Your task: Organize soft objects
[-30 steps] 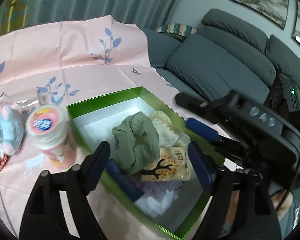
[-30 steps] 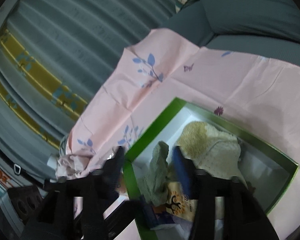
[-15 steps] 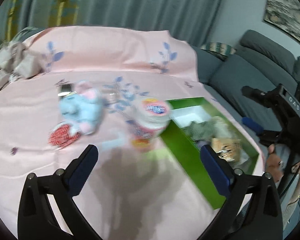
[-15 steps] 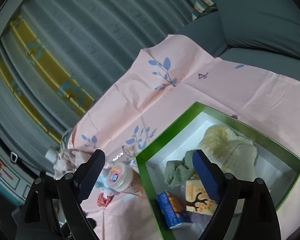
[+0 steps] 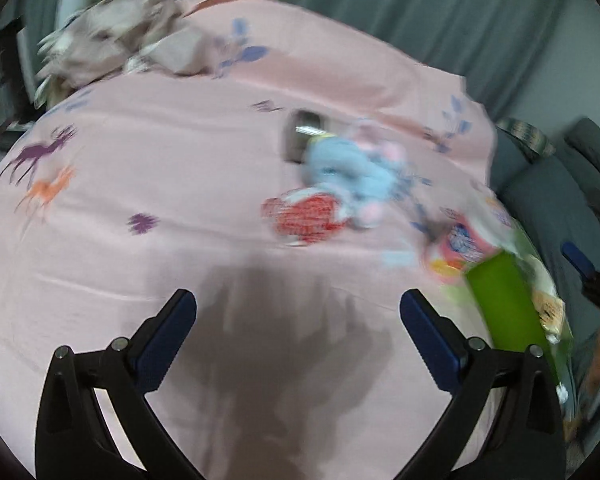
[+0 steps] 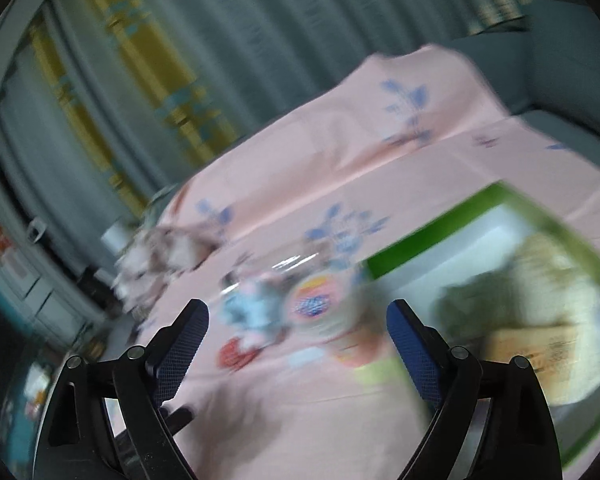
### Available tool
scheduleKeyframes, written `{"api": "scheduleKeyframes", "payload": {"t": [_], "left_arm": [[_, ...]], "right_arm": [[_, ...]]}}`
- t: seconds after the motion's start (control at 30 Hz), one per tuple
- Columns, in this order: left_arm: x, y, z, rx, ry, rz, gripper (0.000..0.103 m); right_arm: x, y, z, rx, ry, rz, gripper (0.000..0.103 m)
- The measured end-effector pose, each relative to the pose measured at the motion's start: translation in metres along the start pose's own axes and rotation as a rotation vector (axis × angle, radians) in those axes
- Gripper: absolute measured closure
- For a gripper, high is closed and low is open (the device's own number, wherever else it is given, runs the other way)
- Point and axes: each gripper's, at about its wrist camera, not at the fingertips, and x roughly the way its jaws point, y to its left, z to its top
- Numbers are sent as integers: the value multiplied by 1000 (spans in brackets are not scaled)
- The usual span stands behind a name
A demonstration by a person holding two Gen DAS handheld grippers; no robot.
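Left wrist view is pretty smeared, but you can make out the left gripper (image 5: pixel 298 312) with its two blue-padded fingers spread wide over bare pink printed tablecloth (image 5: pixel 172 168), nothing between them. Its jaws have just been opening.

Out past the fingers there's one light blue and pink plush toy (image 5: pixel 356 172) lying on the cloth, and touching its near side one small red-and-white patterned soft thing (image 5: pixel 308 216); can't tell what that is exactly. Just behind the plush sits one dark flat object (image 5: pixel 302 138), too blurred to name. To the right stands one pink round tub with a blue-and-white label (image 5: pixel 464 246), right up against the corner of one green cardboard box (image 5: pixel 508 304). One crumpled beige cloth heap (image 5: pixel 128 46) sits at the far left end of the table.

Right wrist view: the right gripper (image 6: pixel 298 330) is also spread wide with nothing in it, jaws just been opening too. The box's white inside shows one olive-green knit item (image 6: pixel 480 300), one cream knit item (image 6: pixel 556 252) and one tan printed packet (image 6: pixel 540 348), all inside. Grey sofa (image 6: pixel 572 76) and one grey curtain with yellow bands (image 6: pixel 148 60) behind.
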Motion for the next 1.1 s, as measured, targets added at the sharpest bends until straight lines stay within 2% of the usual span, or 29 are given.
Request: {"api": "scheduleKeyframes", "payload": {"t": [0.07,0.33,0.4,0.5,0.6,0.73,0.8,0.83,0.87,0.97,1.1], "left_arm": [[-1,13,2,-31,-5,29,1],[-11,46,11,-141,-3,71,1],[-14,50,14,-154,-10,64,1],[-20,56,17,-176,-31,54,1],[-24,62,19,-189,-38,64,2],[-25,67,22,-211,-37,45,2],[-26,68,22,-217,-33,35,2],[-26,67,22,-218,-31,33,2],[-26,67,22,-215,-29,34,2],[-26,64,23,-192,-30,43,2],[-25,61,21,-179,-27,27,2]], "right_arm": [[18,19,-9,-38,57,18,7],[99,81,-43,-107,250,-18,7],[124,85,-46,-72,288,-49,7],[163,81,-45,-1,315,-151,7],[193,79,-48,36,363,-152,7],[220,74,-57,67,407,-170,20],[223,71,-59,61,396,-207,30],[224,68,-60,57,389,-226,41],[223,63,-62,69,377,-207,48],[216,63,-62,58,365,-175,57],[189,71,-64,-3,377,-121,58]]}}
